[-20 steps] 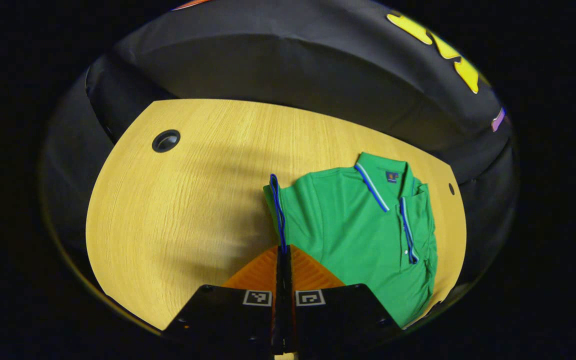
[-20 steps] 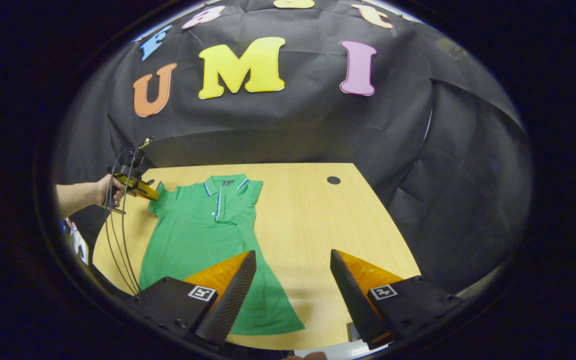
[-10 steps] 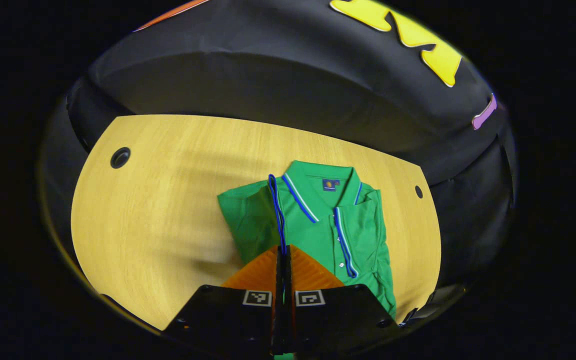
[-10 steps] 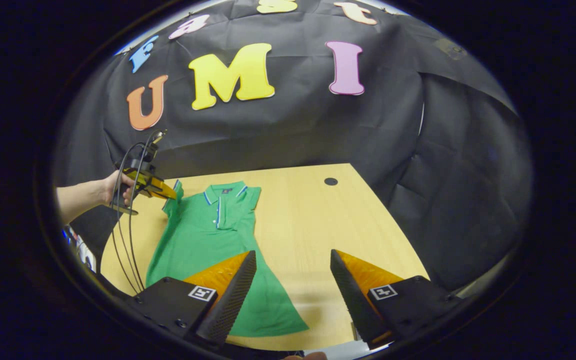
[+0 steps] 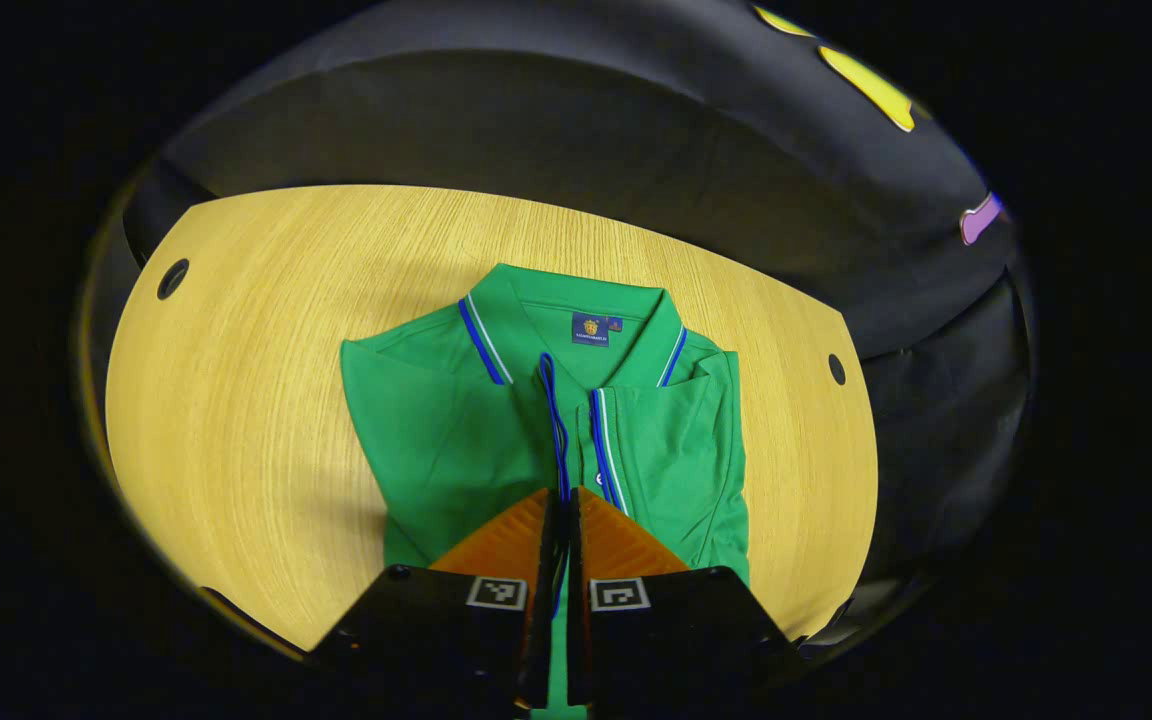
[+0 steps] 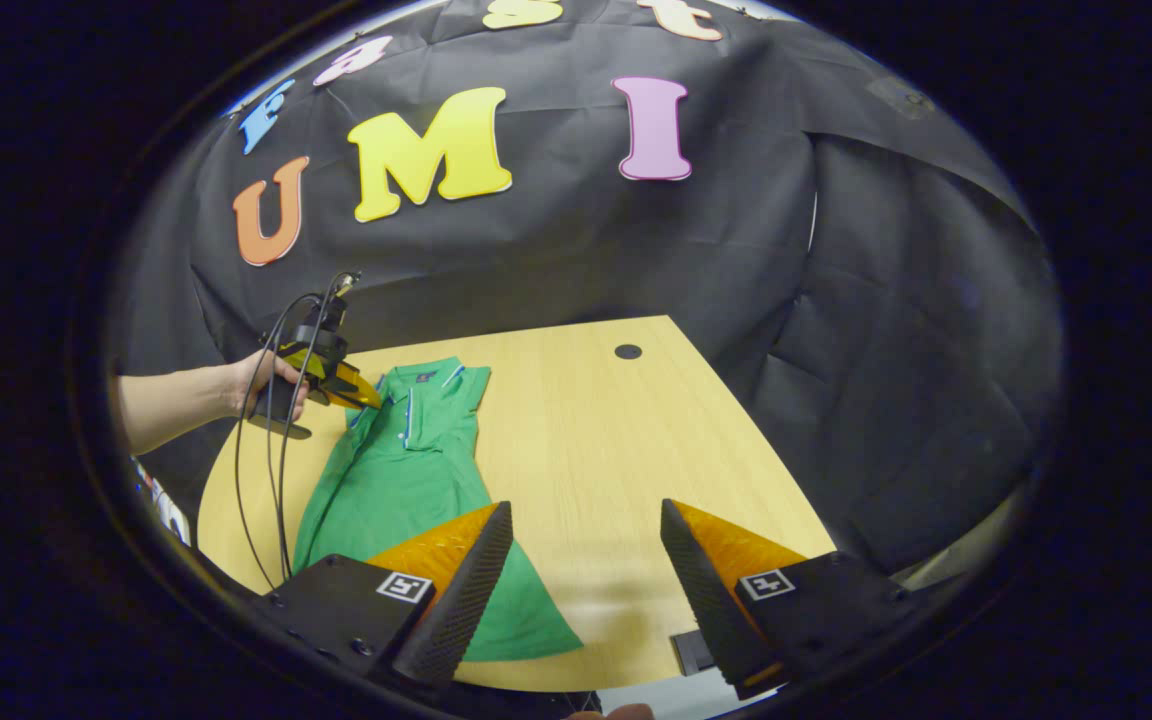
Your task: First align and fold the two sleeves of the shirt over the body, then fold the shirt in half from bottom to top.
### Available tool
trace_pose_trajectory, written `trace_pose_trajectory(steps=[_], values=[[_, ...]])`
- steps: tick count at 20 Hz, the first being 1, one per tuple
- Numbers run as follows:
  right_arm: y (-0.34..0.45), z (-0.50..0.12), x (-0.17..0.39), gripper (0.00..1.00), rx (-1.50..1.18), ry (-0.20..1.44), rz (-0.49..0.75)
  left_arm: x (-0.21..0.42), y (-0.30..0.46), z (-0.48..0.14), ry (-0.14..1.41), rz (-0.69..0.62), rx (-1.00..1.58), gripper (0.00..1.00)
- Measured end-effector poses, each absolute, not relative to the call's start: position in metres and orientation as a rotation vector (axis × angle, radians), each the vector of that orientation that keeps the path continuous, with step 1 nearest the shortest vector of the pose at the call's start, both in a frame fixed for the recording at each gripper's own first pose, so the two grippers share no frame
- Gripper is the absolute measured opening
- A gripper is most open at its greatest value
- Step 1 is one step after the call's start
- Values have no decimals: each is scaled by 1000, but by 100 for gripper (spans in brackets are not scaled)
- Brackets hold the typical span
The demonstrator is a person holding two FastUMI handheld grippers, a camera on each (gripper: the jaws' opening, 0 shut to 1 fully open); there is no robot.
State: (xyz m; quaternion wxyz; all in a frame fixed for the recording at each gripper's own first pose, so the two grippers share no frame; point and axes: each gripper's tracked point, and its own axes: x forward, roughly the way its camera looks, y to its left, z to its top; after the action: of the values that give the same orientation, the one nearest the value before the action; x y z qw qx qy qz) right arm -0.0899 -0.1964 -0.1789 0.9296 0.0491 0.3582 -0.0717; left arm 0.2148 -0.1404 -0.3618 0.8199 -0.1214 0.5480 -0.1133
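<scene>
Pinching the sleeve (image 5: 558,420) over the shirt (image 5: 436,430), left tongs (image 5: 563,500); right tongs (image 6: 586,560) apart.

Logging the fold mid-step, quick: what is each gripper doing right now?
Left gripper: jaws closed on the shirt's sleeve, held over the shirt.
Right gripper: jaws open, holding nothing, above the table.

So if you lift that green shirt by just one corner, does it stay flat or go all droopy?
Probably droopy. The sleeve pinched in the left gripper hangs as a thin, limp strip, and the shirt lies flat with soft creases on the table. It likely weighs little and would slide rather than roll.
</scene>
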Motion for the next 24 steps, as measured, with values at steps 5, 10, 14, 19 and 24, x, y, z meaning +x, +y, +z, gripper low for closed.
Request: trace_pose_trajectory(steps=[5, 10, 14, 19, 24], values=[[-182, -183, -76, 95, 92, 735, -78, 207, -123, -341, 1112, -187, -278, 51], [-147, -200, -53, 95, 90, 763, 56, 144, -73, -314, 1032, -130, -172, 72], [-124, -215, -47, 95, 54, 795, 148, 59, -26, -311, 1051, -79, -139, 82], [-119, -240, -70, 95, 45, 887, 216, -66, 12, -316, 1119, -147, -87, 87], [-146, -282, -125, 95, -46, 1037, 234, -181, 22, -323, 1206, -305, -1, 87]])
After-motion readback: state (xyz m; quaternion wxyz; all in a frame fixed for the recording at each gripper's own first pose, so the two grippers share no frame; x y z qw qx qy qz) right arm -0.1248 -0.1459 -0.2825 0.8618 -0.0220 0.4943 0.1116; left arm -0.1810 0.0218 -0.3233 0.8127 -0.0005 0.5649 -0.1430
